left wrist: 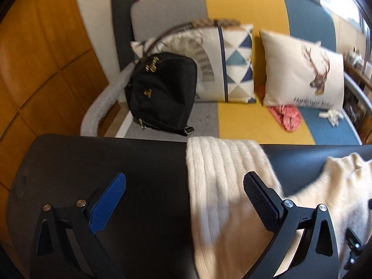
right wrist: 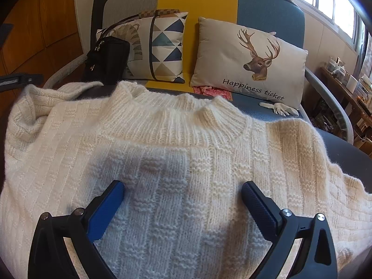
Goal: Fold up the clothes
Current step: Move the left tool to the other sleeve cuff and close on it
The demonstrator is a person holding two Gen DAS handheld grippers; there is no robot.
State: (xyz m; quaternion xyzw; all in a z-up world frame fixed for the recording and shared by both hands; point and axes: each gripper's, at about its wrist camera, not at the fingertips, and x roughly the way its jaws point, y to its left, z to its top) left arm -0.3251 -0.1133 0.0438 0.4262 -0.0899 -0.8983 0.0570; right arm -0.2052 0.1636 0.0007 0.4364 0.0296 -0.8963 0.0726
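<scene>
A cream knitted sweater [right wrist: 181,162] lies spread on a black table [left wrist: 104,162], its ribbed collar [right wrist: 176,118] toward the sofa. My right gripper [right wrist: 182,193] hovers over the chest below the collar, jaws wide open with nothing between the pads. In the left wrist view one sleeve [left wrist: 218,186] stretches across the black surface to its far edge. My left gripper [left wrist: 184,186] is open above it; the right finger [left wrist: 260,200] is over the sleeve, the blue-padded left finger [left wrist: 109,200] over bare table. The view is blurred.
Behind the table is a grey, yellow and blue sofa [left wrist: 244,4] with a black bag [left wrist: 162,93], a triangle-pattern cushion [right wrist: 162,48], a deer cushion [right wrist: 251,62], a pink cloth [left wrist: 287,116] and a white glove [right wrist: 276,108]. Wooden panels [left wrist: 34,69] stand left, cluttered shelves [right wrist: 348,86] right.
</scene>
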